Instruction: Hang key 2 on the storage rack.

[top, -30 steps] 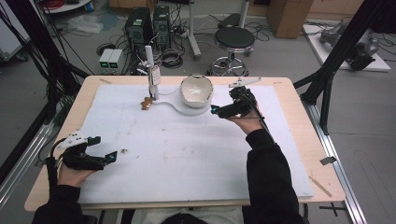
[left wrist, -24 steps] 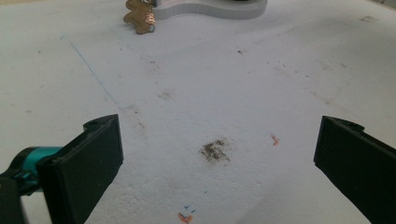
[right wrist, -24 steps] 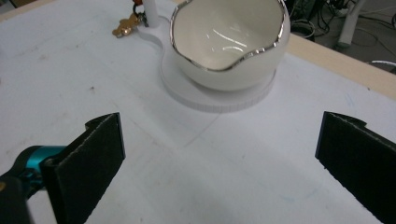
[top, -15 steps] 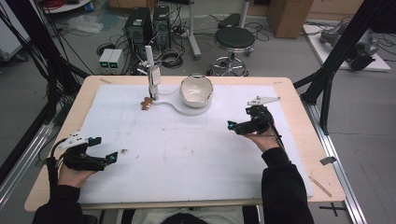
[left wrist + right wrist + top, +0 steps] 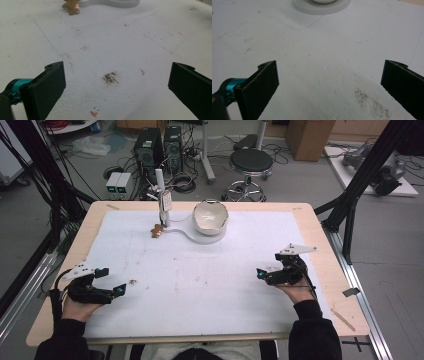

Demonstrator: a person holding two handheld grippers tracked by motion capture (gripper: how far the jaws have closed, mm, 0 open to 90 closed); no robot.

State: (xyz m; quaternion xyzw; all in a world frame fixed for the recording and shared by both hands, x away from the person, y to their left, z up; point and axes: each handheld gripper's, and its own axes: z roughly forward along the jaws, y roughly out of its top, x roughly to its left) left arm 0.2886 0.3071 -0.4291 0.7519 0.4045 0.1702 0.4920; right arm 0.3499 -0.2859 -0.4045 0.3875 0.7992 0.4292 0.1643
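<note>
A white bowl stands on a round white base at the back middle of the white sheet. The base's curved arm leads to a thin upright white post. A small brown gingerbread figure lies at the post's foot. My left gripper rests open at the near left, and nothing sits between its jaws. In the left gripper view the figure lies far ahead of the left gripper. My right gripper is open and empty at the near right. Its own view has the right gripper facing the base.
The white foam sheet covers most of the wooden table, with small stains such as a dark smudge. Black frame struts rise at both sides. A stool and computer boxes stand beyond the far edge.
My right gripper has drawn back from beside the bowl to the near right of the sheet, still open. The left gripper, bowl and figure have stayed put.
</note>
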